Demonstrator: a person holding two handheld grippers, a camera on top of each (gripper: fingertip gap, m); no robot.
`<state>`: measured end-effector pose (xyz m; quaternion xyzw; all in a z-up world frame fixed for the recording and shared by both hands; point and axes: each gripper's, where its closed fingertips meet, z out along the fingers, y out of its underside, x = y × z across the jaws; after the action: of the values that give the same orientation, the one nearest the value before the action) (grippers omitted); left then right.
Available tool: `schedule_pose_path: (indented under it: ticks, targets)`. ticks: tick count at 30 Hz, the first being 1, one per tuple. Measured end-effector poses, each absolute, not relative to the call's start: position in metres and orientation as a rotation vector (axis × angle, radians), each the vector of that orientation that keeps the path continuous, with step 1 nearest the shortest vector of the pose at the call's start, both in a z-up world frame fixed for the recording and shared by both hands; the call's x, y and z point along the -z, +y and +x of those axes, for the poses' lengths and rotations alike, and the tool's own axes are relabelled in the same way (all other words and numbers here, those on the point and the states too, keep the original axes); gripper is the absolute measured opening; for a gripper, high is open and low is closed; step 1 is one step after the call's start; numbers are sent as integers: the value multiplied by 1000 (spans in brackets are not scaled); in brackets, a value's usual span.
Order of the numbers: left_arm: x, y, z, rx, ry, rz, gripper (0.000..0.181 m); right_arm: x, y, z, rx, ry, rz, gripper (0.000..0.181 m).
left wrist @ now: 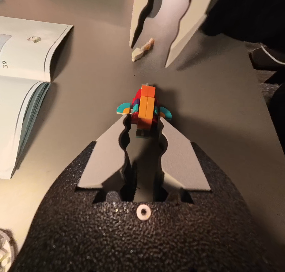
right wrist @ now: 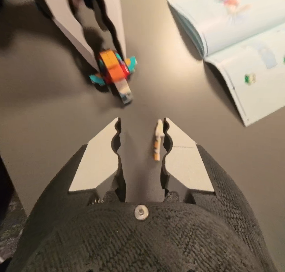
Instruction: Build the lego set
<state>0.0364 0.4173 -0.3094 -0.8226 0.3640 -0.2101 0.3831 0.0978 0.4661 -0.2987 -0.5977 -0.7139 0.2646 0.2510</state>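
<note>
A small lego model (left wrist: 146,105) in orange, red and teal, with two teal wing pieces, sits on the grey table (left wrist: 92,64). My left gripper (left wrist: 142,117) is shut on its body from both sides; the right wrist view shows the model (right wrist: 114,68) between those fingers. My right gripper (right wrist: 141,119) is open and low over the table. A small tan and white lego piece (right wrist: 158,141) lies between its fingers, close to the right finger (right wrist: 182,153). The left wrist view shows that piece (left wrist: 141,50) under the right gripper (left wrist: 149,56).
An open instruction booklet (left wrist: 23,64) lies on the table to the left of the model, also in the right wrist view (right wrist: 231,41). The table's edge and dark objects (left wrist: 269,56) are at the right. A round thing (left wrist: 4,249) shows at bottom left. My right fingertips sit around 9 cm from my left ones. To the round thing (left wrist: 4,249): left tips about 15 cm, right tips about 25 cm.
</note>
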Motion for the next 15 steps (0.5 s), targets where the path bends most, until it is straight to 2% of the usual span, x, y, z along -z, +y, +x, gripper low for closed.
schedule_pose_path:
  ticks: [1, 6, 9, 12, 14, 15]
  targets:
    - [309, 416, 38, 546, 931, -2096, 31, 292, 456, 92, -739, -1953, -1567, 54]
    - [308, 411, 43, 605, 965, -2072, 32, 295, 422, 74, -651, -2131, -1314, 56]
    - [301, 404, 51, 693, 980, -2030, 31, 311, 420, 74, -632, -2203, -1368, 54]
    - [297, 398, 57, 740, 1019, -1991, 32, 311, 407, 76, -839, -2217, -1446, 35]
    - [297, 395, 60, 744, 1048, -1971, 31, 307, 402, 75, -930, -2199, -1444, 16]
    - [296, 395, 61, 738, 1053, -1962, 32, 306, 402, 76, -940, -2194, -1440, 16]
